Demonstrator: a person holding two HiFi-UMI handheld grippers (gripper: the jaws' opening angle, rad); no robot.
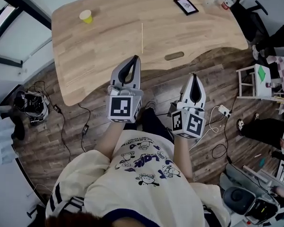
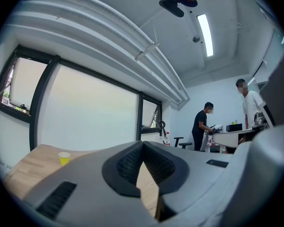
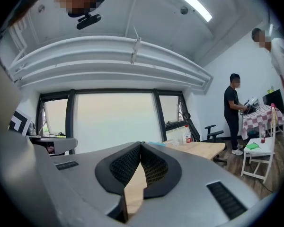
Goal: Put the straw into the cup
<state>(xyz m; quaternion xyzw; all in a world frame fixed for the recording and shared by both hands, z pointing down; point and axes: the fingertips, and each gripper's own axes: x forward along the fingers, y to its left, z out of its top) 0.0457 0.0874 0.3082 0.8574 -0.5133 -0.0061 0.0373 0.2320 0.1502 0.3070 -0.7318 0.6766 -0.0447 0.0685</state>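
light wood desk (image 1: 109, 37); dark plank floor (image 1: 38, 150); wide dark-framed windows (image 2: 90, 117); ceiling strip light (image 2: 205, 28)

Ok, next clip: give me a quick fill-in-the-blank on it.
1. The small yellow paper cup stands near the far ___ corner of the light wooden table.
2. The thin pale straw lies on the table, not in the ___.
3. The left gripper and right gripper both have fingers ___, holding nothing.
Missing: left; cup; shut.
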